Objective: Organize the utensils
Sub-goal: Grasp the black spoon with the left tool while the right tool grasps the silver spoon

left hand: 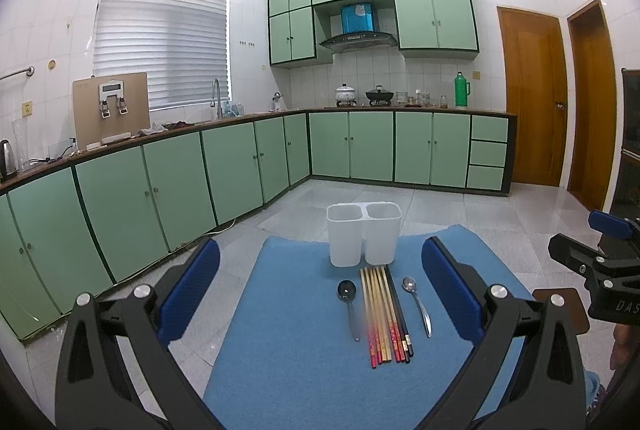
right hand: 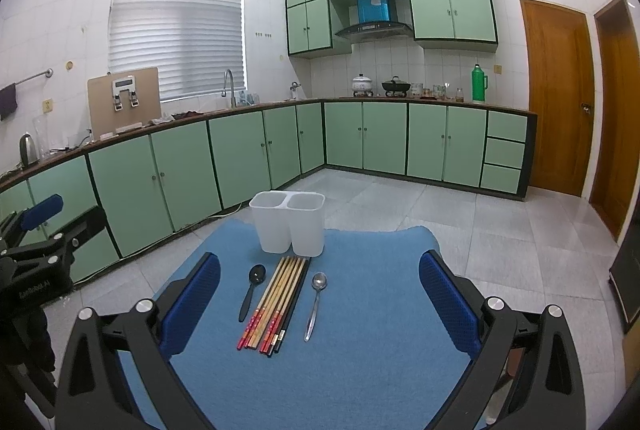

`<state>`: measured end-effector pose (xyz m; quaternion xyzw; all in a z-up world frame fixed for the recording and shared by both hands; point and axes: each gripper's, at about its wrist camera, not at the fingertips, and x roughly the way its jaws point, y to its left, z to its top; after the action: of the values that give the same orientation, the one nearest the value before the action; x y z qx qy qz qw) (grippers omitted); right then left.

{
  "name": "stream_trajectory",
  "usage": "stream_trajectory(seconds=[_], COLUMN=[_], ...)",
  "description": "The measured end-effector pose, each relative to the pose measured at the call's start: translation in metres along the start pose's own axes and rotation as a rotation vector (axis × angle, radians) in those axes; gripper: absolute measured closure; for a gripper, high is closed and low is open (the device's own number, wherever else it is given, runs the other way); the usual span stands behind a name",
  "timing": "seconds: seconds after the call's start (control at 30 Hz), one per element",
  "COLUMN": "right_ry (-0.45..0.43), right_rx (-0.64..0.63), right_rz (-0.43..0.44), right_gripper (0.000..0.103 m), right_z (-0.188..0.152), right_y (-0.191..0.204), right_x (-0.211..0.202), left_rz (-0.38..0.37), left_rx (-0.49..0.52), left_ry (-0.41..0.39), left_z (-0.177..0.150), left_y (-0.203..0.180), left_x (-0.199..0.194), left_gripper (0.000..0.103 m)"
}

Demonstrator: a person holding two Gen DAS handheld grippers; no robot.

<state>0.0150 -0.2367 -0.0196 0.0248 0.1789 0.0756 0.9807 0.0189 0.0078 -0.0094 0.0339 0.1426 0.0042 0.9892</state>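
Chopsticks (left hand: pixel 384 314) between two spoons

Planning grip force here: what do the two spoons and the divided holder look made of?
Silver spoon: likely polished stainless steel, with bright reflections. Black spoon: glossy, with a highlight in its bowl; plastic or coated metal, I cannot tell. Utensil holder: translucent white plastic, matte, with faintly see-through walls.
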Motion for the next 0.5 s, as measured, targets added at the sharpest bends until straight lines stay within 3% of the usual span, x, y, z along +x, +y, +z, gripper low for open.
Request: stream_trajectory(seconds=[0.2, 0.5], right_ry=[0.062, 0.232], right_rx=[0.001, 0.063], right_rz=[-0.001, -0.001], right_gripper=[0.006, 0.006], right_z=[-0.003, -0.014], right_y=[-0.001, -0.015], right_x=[0.031, 0.121], left_rz=[0.031, 0.069], left_rx=[0.005, 0.017], left_ry=[0.046, 0.252], left_z=[-0.007, -0.037], left_y=[0.010, 0.027], left_x=[0.033, 0.136], left_gripper=[0.005, 0.005])
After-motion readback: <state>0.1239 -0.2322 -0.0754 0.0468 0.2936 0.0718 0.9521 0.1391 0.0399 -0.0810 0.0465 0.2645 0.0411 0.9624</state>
